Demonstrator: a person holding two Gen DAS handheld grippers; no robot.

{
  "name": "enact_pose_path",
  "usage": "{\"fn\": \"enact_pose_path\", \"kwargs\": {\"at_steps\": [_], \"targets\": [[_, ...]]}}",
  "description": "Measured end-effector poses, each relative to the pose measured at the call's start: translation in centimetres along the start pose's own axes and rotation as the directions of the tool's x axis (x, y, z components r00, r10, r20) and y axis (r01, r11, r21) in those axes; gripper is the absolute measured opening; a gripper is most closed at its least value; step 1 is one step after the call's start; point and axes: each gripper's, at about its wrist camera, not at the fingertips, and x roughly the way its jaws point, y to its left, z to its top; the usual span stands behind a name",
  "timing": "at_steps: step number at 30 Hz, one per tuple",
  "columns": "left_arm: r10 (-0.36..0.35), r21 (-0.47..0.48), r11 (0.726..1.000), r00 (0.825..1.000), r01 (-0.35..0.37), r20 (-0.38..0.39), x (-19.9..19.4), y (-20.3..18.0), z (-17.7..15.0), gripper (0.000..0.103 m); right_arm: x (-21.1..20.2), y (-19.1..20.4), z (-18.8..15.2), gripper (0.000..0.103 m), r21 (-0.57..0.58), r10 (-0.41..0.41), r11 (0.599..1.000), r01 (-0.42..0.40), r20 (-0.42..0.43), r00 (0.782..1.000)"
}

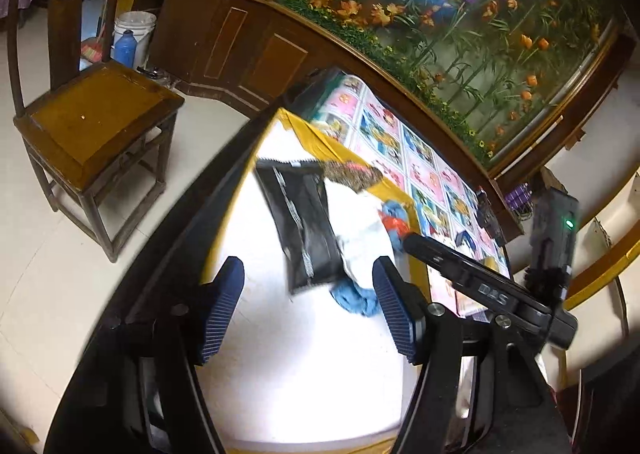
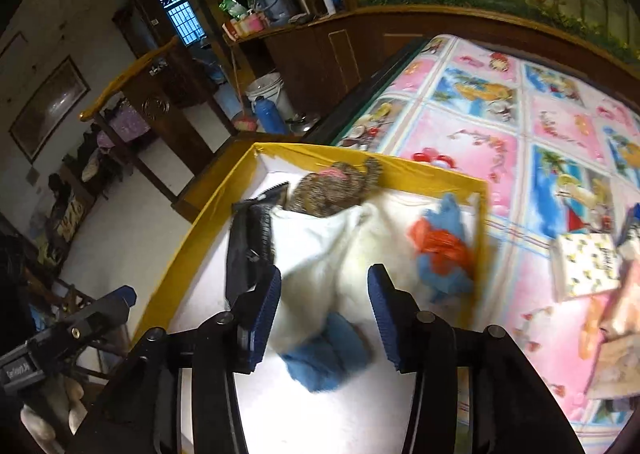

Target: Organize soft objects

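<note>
A yellow-rimmed box with a white inside lies on a bed. In it are a black cloth with pale trim, a white cloth, a crumpled blue cloth, a brown speckled knit piece, and a red-and-blue bundle. My left gripper hovers open over the box's near left part, holding nothing. My right gripper is open above the white and blue cloths, its pads clear of them.
A pink and blue cartoon quilt covers the bed to the right of the box, with a patterned booklet on it. A wooden chair stands on the floor to the left, and a white bucket by the wooden cabinet.
</note>
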Motion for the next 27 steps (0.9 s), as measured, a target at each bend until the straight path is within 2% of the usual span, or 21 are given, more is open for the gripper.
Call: {"fn": "enact_pose_path", "kwargs": {"at_steps": [9, 14, 18, 21, 27], "targets": [[-0.044, -0.059, 0.997, 0.998, 0.041, -0.049, 0.6, -1.2, -4.5, 0.066, -6.5, -3.2, -6.7, 0.052, 0.02, -0.015, 1.0, 0.014, 0.038, 0.999], [-0.031, -0.076, 0.997, 0.999, 0.032, 0.009, -1.5, -2.8, -7.5, 0.066, -9.5, -4.3, -10.4, 0.054, 0.031, -0.027, 0.999, 0.024, 0.077, 0.997], [0.002, 0.021, 1.0, 1.0, -0.003, 0.029, -2.5, -6.0, -9.1, 0.066, -11.9, -6.4, -13.3, 0.056, 0.074, -0.029, 0.997, 0.022, 0.09, 0.996], [-0.009, 0.106, 0.994, 1.0, 0.008, 0.017, -2.5, -8.9, -10.1, 0.066, -14.4, -9.1, -15.5, 0.06, 0.126, -0.061, 0.991, 0.047, 0.116, 0.991], [-0.036, 0.227, 0.973, 0.996, 0.053, -0.081, -0.6, -14.4, -13.3, 0.066, -19.2, -16.1, -19.5, 0.062, 0.274, -0.148, 0.956, 0.101, 0.154, 0.977]]}}
